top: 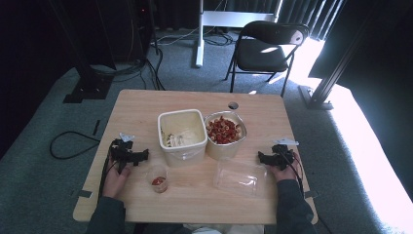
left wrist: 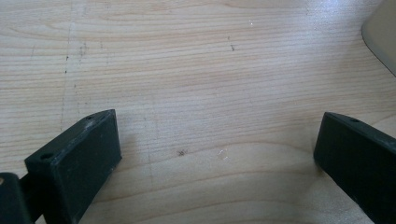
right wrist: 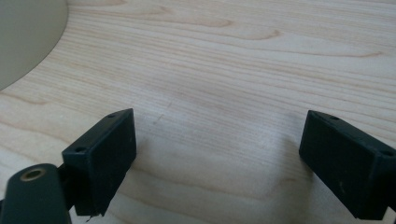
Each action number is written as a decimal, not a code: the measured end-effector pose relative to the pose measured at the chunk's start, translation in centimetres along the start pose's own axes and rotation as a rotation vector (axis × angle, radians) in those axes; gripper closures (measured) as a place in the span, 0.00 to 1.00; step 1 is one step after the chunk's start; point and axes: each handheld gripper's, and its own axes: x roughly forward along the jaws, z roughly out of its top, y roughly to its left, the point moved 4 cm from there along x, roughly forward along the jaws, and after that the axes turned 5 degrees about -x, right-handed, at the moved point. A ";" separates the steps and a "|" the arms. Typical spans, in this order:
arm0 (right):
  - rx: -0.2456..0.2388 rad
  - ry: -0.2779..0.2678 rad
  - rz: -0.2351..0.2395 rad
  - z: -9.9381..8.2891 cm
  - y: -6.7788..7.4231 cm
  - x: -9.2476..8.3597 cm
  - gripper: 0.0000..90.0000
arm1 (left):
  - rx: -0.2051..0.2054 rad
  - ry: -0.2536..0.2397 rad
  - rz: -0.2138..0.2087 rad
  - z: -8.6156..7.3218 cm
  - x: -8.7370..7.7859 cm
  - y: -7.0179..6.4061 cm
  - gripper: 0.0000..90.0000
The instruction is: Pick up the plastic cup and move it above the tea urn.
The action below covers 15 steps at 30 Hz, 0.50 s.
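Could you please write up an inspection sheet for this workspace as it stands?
Surface: light wooden table, small round hole near far edge.
Job's things: cream tub with pale food; tub of red food pieces touching it; small clear cup with red contents; clear plastic container, apparently empty.
Clutter: nothing seen.
Grippers: left gripper and right gripper both open, nothing between the jaws, over bare wood.
Cables: black cable looped on the floor at left.
Surroundings: black folding chair, grey carpet, dark curtains.
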 end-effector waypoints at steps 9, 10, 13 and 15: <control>0.006 0.013 -0.004 -0.4 0.1 -0.6 0.15 | 0.000 0.001 0.002 0.0 0.0 0.0 0.01; 0.006 0.013 -0.004 -0.4 0.1 -0.6 0.15 | 0.000 0.001 0.002 0.0 0.0 0.0 0.01; 0.039 0.067 -0.027 -0.5 0.2 -1.8 0.30 | 0.001 0.001 0.001 0.0 0.0 0.0 0.01; 0.040 0.064 -0.022 -0.7 0.4 -2.5 0.31 | 0.001 0.001 0.001 0.0 0.0 0.0 0.01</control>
